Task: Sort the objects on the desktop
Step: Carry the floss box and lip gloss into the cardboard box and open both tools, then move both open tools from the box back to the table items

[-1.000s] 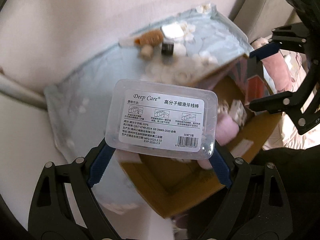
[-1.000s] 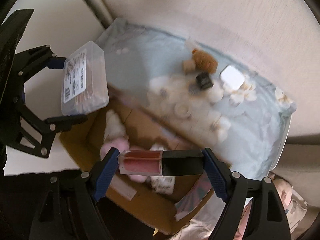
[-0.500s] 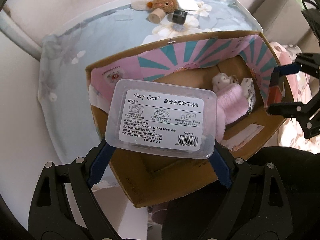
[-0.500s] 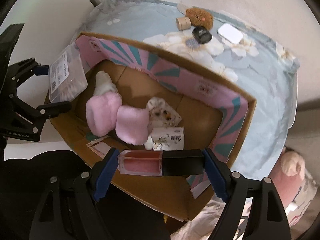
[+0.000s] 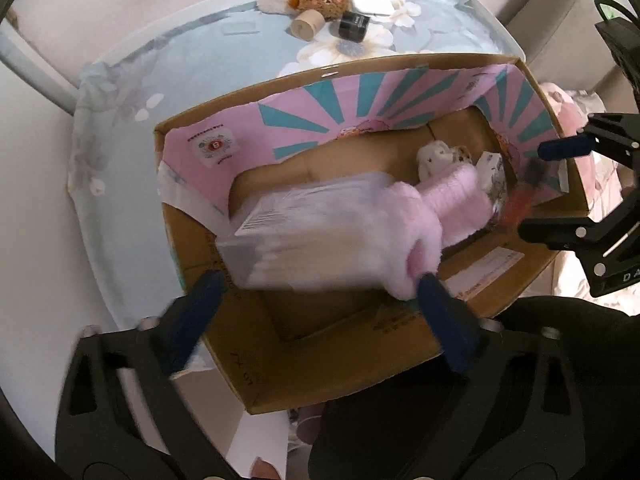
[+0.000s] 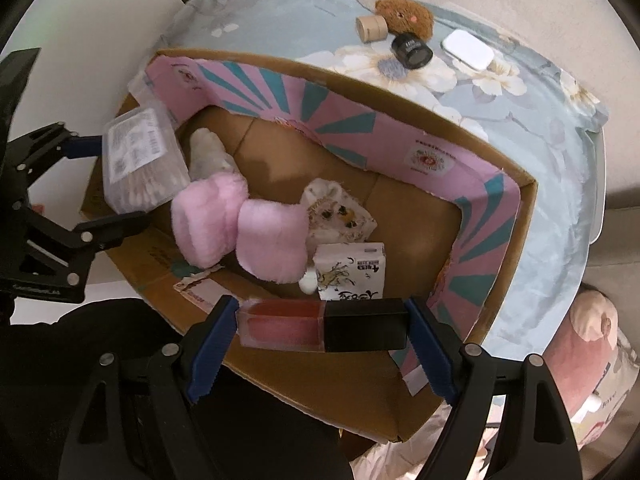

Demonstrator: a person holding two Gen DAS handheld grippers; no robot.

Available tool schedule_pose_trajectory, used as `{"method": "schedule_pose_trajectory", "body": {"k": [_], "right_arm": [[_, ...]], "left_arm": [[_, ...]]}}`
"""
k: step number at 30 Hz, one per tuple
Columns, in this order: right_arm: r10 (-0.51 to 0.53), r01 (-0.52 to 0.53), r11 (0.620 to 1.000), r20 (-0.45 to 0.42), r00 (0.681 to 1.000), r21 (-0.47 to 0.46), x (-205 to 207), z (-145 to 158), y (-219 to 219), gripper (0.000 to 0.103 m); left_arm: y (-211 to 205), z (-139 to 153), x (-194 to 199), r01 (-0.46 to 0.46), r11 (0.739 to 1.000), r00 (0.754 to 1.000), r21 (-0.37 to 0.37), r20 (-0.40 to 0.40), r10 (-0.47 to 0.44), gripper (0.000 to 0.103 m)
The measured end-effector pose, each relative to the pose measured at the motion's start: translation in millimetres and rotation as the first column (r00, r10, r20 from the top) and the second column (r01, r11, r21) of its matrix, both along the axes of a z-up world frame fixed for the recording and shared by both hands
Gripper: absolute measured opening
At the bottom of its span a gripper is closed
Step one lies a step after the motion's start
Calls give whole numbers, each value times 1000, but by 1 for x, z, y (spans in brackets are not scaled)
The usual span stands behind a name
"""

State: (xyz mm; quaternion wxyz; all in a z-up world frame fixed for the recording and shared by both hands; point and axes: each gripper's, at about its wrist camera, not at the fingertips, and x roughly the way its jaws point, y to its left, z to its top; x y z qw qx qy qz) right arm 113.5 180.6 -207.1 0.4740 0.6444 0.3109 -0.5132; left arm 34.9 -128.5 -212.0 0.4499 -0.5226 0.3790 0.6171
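Floss-pick case [image 5: 316,236]: dropping into the cardboard box [image 5: 320,352], blurred, beside the pink plush. Your left gripper [image 5: 320,300] has just spread its jaws, clear of it. Your right gripper [image 6: 320,322] pinches the lip gloss [image 6: 324,324] over the box's near wall; release it next, inside.

Floral blue tablecloth [image 6: 552,184], beige sofa [image 5: 536,20], pink cushion [image 6: 580,348].

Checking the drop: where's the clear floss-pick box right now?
Over the left end of the cardboard box, the clear floss-pick box sits blurred between the just-opened left gripper fingers, next to the pink fluffy item; whether it has landed I can't tell.
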Motion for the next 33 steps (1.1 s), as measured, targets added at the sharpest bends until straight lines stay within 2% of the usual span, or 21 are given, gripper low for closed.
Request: {"method": "schedule_pose_trajectory", "body": {"k": [1, 2, 5, 13, 19, 30, 33], "right_arm": [[-11, 11, 1000, -2, 1000, -7, -1, 0, 0, 84], [-31, 31, 999, -9, 999, -25, -2, 1, 2, 91], [-54, 51, 996, -47, 997, -68, -5, 8, 4, 102], [-74, 68, 992, -55, 996, -110, -3, 24, 6, 102], [-148, 140, 982, -59, 987, -128, -6, 28, 9, 102], [-198, 191, 974, -47, 979, -124, -13, 28, 12, 102], [-254, 250, 962, -24, 967, -108, -23, 27, 17, 102]], "left_arm": [[0, 2, 0, -1, 1000, 1000, 8, -1, 1, 103], [0, 4, 0, 0, 1000, 1000, 11, 0, 0, 103], [0, 9, -1, -8, 1000, 1000, 25, -3, 8, 103], [4, 19, 4, -6, 999, 1000, 53, -5, 6, 103], [12, 22, 13, 22, 999, 1000, 45, -21, -21, 103], [25, 28, 15, 45, 998, 999, 49, -30, -44, 103], [28, 32, 11, 41, 997, 998, 61, -39, -38, 103]]}}
